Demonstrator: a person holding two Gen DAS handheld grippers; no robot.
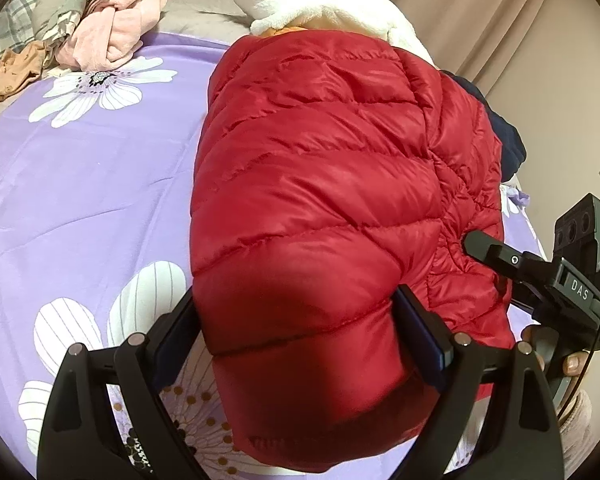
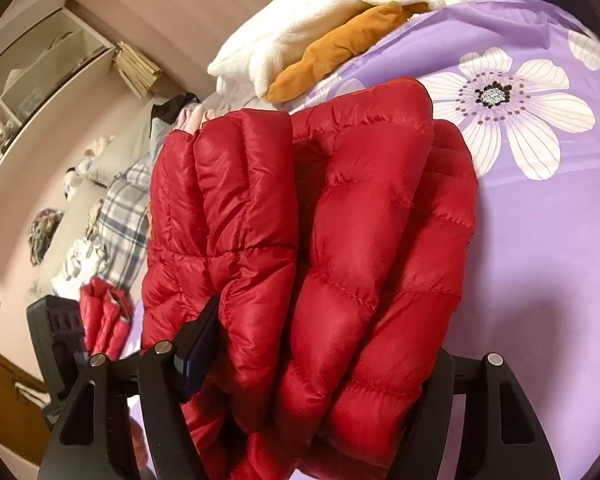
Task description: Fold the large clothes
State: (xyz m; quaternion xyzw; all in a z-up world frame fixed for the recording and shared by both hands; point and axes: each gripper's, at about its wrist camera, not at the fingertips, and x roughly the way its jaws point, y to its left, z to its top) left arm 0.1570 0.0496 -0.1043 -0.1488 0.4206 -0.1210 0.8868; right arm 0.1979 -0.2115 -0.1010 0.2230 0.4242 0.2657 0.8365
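Note:
A folded red puffer jacket (image 1: 324,184) lies on the purple flowered bedsheet (image 1: 72,184). My left gripper (image 1: 296,300) straddles its near folded end. Its jaws are spread wide, and the puffy fabric fills the gap between them without being visibly pinched. From the right, one finger (image 1: 476,244) of the right gripper rests against the jacket's side seam. In the right wrist view, my right gripper (image 2: 324,332) stands around the stacked layers of the jacket (image 2: 340,220). Its left pad (image 2: 196,352) partly shows, and its right finger is hidden under bulging fabric.
A white fleece blanket (image 1: 308,4) and an orange garment (image 2: 340,56) lie beyond the jacket. Pink clothes (image 1: 116,28) and plaid fabric (image 1: 16,20) are heaped at the far left. A navy garment (image 1: 508,140) sits at the bed's right edge. A curtain (image 1: 500,20) hangs behind.

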